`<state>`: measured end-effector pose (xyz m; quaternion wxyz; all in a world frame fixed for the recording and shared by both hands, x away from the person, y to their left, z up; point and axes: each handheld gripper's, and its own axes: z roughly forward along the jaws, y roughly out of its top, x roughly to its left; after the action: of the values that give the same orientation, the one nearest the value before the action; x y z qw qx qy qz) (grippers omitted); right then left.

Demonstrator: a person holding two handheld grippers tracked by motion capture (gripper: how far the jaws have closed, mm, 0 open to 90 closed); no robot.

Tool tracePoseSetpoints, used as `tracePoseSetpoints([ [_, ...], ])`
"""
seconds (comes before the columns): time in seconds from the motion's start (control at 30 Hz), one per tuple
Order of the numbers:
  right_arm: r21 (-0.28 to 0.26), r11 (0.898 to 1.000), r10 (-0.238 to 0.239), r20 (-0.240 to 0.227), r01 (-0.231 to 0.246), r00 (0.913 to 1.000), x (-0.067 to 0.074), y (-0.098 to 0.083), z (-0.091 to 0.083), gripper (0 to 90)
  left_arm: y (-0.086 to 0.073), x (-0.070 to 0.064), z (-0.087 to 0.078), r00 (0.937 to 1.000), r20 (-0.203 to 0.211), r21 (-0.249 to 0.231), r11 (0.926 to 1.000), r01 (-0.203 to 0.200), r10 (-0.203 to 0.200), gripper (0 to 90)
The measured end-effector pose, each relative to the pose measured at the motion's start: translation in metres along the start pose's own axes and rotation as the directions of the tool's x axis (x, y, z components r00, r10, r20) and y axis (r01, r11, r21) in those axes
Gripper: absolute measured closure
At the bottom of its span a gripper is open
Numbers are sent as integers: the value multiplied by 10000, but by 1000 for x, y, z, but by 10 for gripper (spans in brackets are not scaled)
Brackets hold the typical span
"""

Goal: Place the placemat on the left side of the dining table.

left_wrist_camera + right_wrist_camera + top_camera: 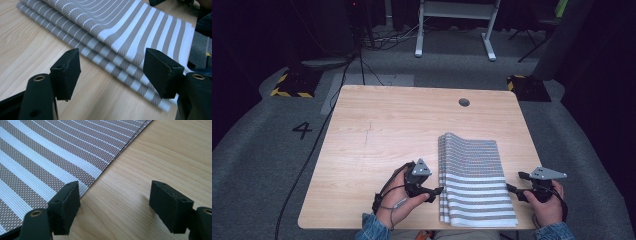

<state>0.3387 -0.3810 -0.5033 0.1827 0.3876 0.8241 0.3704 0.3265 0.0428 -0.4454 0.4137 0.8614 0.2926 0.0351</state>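
Both tongs agape (nothing held) beside striped mat (474, 175)

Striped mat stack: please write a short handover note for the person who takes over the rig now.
Left gripper: open, at the left edge of the stack of grey-and-white striped woven mats, holding nothing.
Right gripper: open, at the stack's right edge, holding nothing.
The stack lies on the light wooden table, near its front right.
Done: cannot tell from here.
Left: probably grip a mat.
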Motion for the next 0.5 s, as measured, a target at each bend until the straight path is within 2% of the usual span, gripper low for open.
tracePoseSetpoints([
  [0.07, -4, 10000, 32, 11, -32, 10000, 0, 0, 0, 245, 5, 1, 8, 9998, 183, 35, 9999, 121, -121, 308],
  [0.17, -6, 10000, 37, 25, -37, 10000, 0, 0, 0, 245, 10, 1, 18, 9996, 239, 115, 9998, -176, 173, 306],
  [0.2, -5, 10000, 40, 23, -40, 10000, 0, 0, 0, 245, 12, 0, 22, 9992, 359, 109, 9998, -166, 162, 302],
  [0.27, -5, 10000, 37, 26, -37, 10000, 0, 0, 0, 245, 14, 2, 29, 9990, 444, 79, 9999, -64, 60, 302],
  [0.37, -6, 10000, 37, 16, -37, 10000, 0, 0, 0, 245, 14, 7, 36, 9995, 328, 235, 9997, 27, -35, 304],
  [0.43, -6, 10000, 42, 18, -42, 10000, 0, 0, 0, 245, 13, 9, 40, 9986, 401, 296, 9990, 327, -338, 304],
  [0.5, -3, 10000, 52, 25, -52, 10000, 0, 0, 0, 245, 12, 10, 44, 9989, 363, 520, 9982, 282, -301, 299],
])
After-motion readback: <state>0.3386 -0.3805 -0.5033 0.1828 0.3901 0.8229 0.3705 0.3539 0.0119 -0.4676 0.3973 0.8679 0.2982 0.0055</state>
